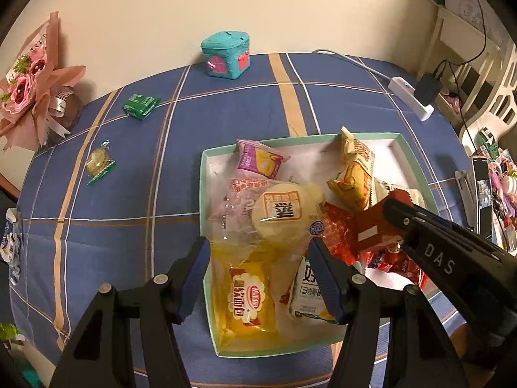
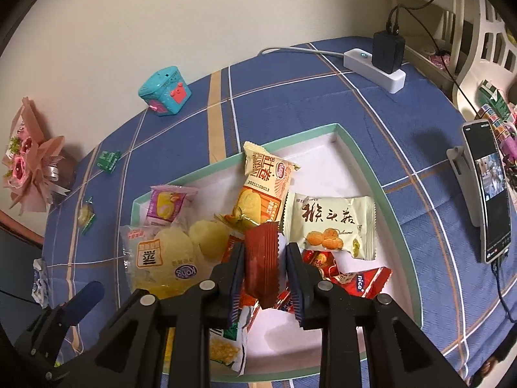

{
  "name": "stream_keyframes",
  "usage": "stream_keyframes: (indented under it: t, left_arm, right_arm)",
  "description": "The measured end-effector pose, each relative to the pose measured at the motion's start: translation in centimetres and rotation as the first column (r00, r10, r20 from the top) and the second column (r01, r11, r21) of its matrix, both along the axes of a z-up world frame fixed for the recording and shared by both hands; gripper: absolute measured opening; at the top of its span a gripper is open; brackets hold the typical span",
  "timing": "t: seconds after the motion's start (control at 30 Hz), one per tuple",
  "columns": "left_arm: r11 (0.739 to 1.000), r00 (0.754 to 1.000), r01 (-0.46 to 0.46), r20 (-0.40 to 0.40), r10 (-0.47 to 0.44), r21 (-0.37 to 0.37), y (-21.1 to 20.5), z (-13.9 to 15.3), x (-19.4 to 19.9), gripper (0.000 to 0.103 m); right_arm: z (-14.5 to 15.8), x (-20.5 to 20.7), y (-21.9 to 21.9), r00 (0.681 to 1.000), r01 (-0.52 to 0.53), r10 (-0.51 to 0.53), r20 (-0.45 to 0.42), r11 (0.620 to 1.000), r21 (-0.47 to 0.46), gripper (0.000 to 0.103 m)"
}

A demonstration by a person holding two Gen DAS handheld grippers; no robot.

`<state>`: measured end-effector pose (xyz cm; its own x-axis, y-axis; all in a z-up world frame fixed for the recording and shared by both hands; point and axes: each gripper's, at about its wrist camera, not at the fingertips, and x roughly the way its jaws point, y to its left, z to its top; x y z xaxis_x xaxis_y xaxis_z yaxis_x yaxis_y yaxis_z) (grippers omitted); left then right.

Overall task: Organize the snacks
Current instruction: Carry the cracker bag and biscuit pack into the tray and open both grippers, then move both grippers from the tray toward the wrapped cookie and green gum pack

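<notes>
tilting down over tray (image 2: 365, 161), right hand-held gripper (image 2: 263, 274)

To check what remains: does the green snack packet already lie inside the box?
No, the green snack packet lies on the blue tablecloth, well outside the box.

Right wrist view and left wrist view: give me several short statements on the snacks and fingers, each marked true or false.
1. The right gripper fingers hold a red-brown packet. True.
2. The left gripper is clamped on a snack. False: its fingers stand open above the tray.
3. A green packet lies on the cloth outside the tray. True.
4. The teal toy box sits inside the tray. False: it stands on the cloth near the wall.
</notes>
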<state>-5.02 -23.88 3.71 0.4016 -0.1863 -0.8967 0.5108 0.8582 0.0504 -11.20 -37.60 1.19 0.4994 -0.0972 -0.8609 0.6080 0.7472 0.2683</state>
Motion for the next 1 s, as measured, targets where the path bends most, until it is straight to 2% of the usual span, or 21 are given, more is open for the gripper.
stream_keyframes:
  t: [0.17,0.23,0.27,0.3,0.43,0.5,0.53,0.57,0.67,0.77,0.9,1.0]
  left_arm:
    - [1.0,1.0,-0.028,0.006,0.028,-0.003,0.8,0.3,0.6,0.065]
    - [0.999,0.999,-0.036,0.012,0.036,-0.002,1.1,0.4,0.8,0.067]
    - [0.999,0.999,-0.04,0.012,0.04,-0.002,1.2,0.4,0.8,0.069]
    - [0.999,0.999,-0.047,0.012,0.047,-0.005,1.5,0.4,1.0,0.072]
    - [0.997,0.997,-0.072,0.013,0.072,-0.006,2.2,0.4,1.5,0.073]
    - [0.996,0.996,-0.088,0.019,0.088,0.001,2.6,0.4,1.8,0.079]
    - [0.995,0.995,-0.101,0.023,0.101,0.009,2.8,0.3,2.0,0.088]
    - [0.994,0.994,-0.111,0.026,0.11,0.013,3.0,0.3,2.2,0.091]
    - [0.99,0.989,-0.142,0.034,0.141,0.025,3.7,0.1,2.7,0.093]
    - [0.984,0.985,-0.172,0.036,0.171,0.038,4.3,-0.2,3.3,0.095]
    - [0.977,0.977,-0.211,0.023,0.21,0.04,5.2,-0.6,4.0,0.096]
    - [0.971,0.972,-0.235,0.02,0.234,0.04,5.8,-0.7,4.4,0.096]
  right_arm:
    - [0.4,0.1,0.1,1.0,0.001,-0.001,0.005,1.0,-0.022,0.031]
    - [0.5,0.1,0.2,1.0,-0.002,0.002,0.009,1.0,-0.023,0.039]
    - [0.5,0.1,0.2,1.0,-0.003,0.004,0.006,1.0,-0.026,0.053]
    - [0.5,0.2,0.3,1.0,-0.005,0.005,0.003,1.0,-0.03,0.062]
    - [0.4,0.4,0.5,1.0,-0.017,0.016,-0.002,0.999,-0.041,0.065]
    - [0.3,0.5,0.6,1.0,-0.021,0.021,-0.01,0.998,-0.051,0.072]
    - [0.2,0.6,0.7,1.0,-0.024,0.024,-0.015,0.998,-0.054,0.073]
    - [0.1,0.6,0.7,0.999,-0.027,0.026,-0.019,0.998,-0.055,0.075]
    - [-0.2,0.8,0.8,0.999,-0.035,0.032,-0.033,0.997,-0.063,0.084]
    - [-0.2,0.9,1.0,0.998,-0.046,0.043,-0.04,0.996,-0.076,0.087]
    - [-0.2,1.1,1.4,0.997,-0.058,0.053,-0.047,0.993,-0.099,0.099]
    - [-0.2,1.2,1.7,0.997,-0.064,0.057,-0.055,0.991,-0.116,0.102]
